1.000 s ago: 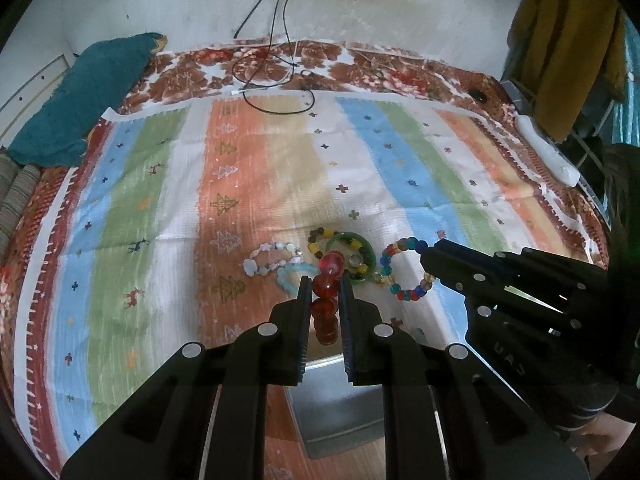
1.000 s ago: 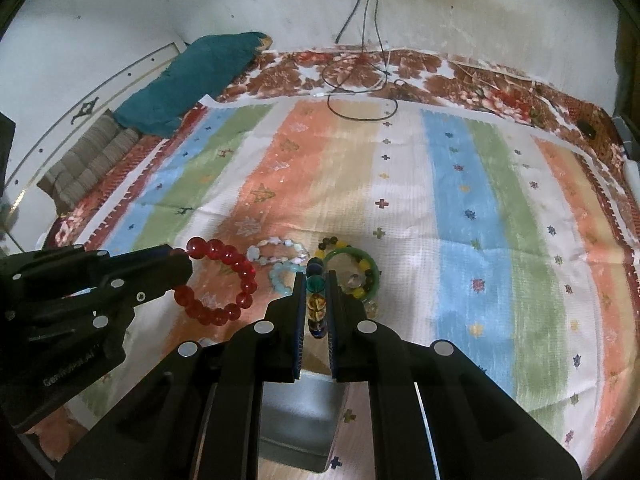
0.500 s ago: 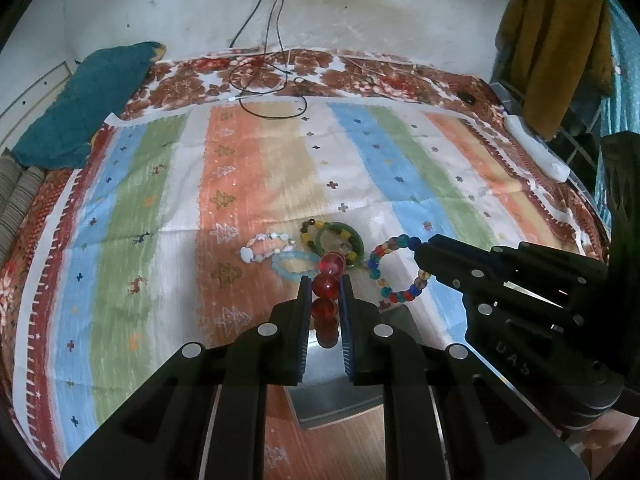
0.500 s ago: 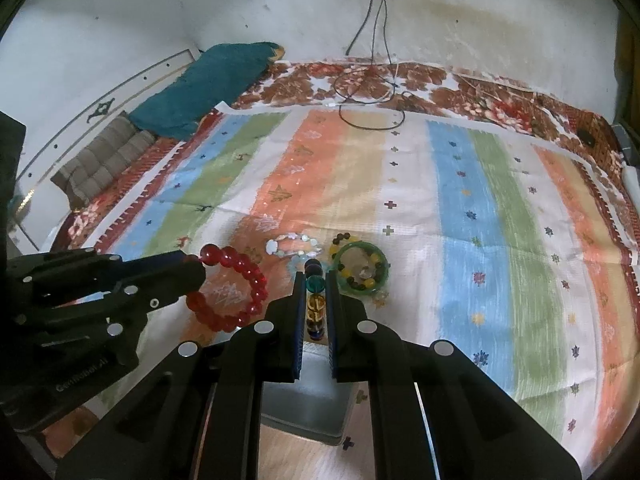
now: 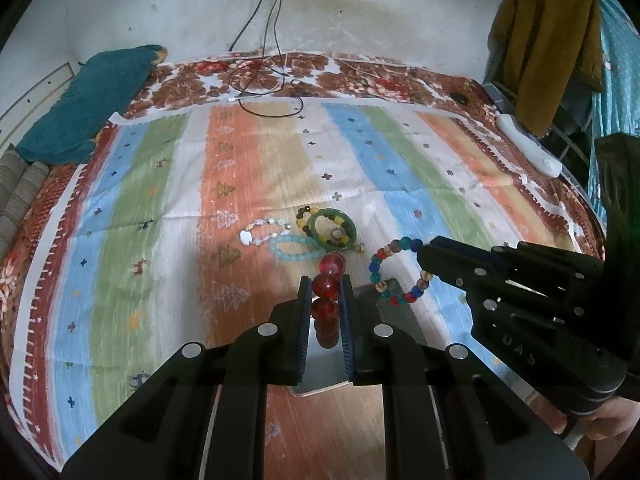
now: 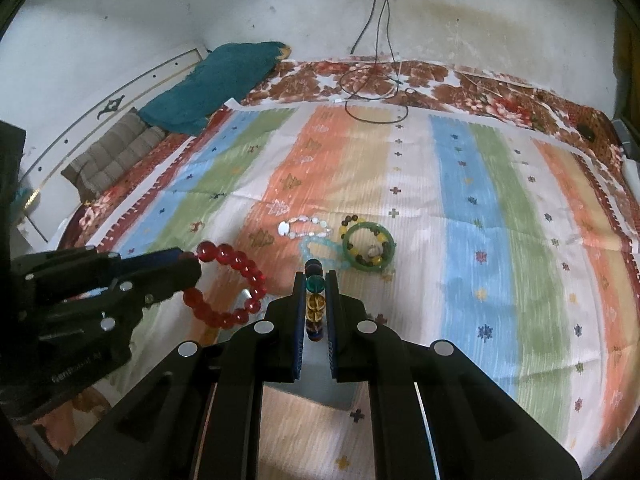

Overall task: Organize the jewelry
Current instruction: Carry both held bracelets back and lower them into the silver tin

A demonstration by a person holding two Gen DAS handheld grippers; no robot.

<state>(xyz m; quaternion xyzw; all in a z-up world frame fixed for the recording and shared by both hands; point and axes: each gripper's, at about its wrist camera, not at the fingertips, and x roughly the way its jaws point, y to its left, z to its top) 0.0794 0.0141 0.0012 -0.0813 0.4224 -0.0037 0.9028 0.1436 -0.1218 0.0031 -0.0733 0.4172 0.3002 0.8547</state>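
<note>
The left hand-held gripper (image 5: 325, 286) is closed on a red bead bracelet (image 6: 228, 286), held above the striped bedspread (image 5: 400, 168) near its front edge. Beside it, the right hand-held gripper (image 6: 314, 292) pinches a multicoloured bead bracelet (image 5: 396, 270). Both hang over a grey metal box (image 5: 394, 312), just in front of the remaining bracelets (image 5: 304, 234) lying mid-bedspread.

Striped bed (image 5: 168, 208) carrying white (image 5: 264, 230), aqua (image 5: 294, 246) and green bracelets (image 5: 332, 234) mid-centre, metal tin (image 5: 396, 312) nearer.

The metal box (image 5: 394, 312) hides mostly beneath both tongs — its contents unseen — and the striped cloth (image 6: 480, 216) is motion-blurred.
</note>
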